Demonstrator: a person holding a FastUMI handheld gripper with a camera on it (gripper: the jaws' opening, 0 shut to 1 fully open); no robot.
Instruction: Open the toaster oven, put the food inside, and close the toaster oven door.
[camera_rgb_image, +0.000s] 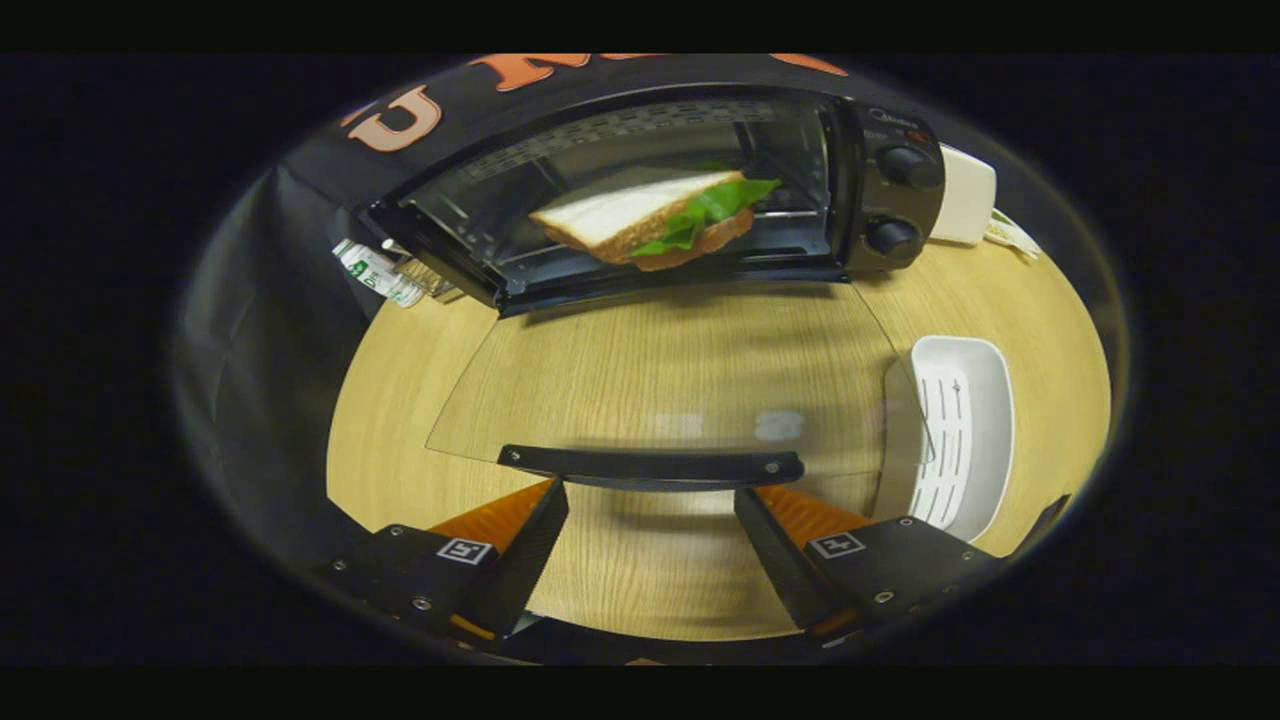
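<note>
Wooden table (420, 400): toaster oven (640, 190) holds sandwich (650, 215) (gripper (650, 510) spread wide).

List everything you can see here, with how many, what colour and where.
Toaster oven: one, black, at the back of the table, door open.
Door: one, clear glass with a black handle, folded down flat, just ahead of the fingers.
Sandwich: one, brown bread with green leaves, inside the oven.
Knobs: two, black, on the oven's right panel.
Tray: one, white, on the table right of the door.
White box: one, behind the oven's right side.
Table: one, light wood.
Gripper: one, open, fingers either side of the door handle, holding nothing.
</note>
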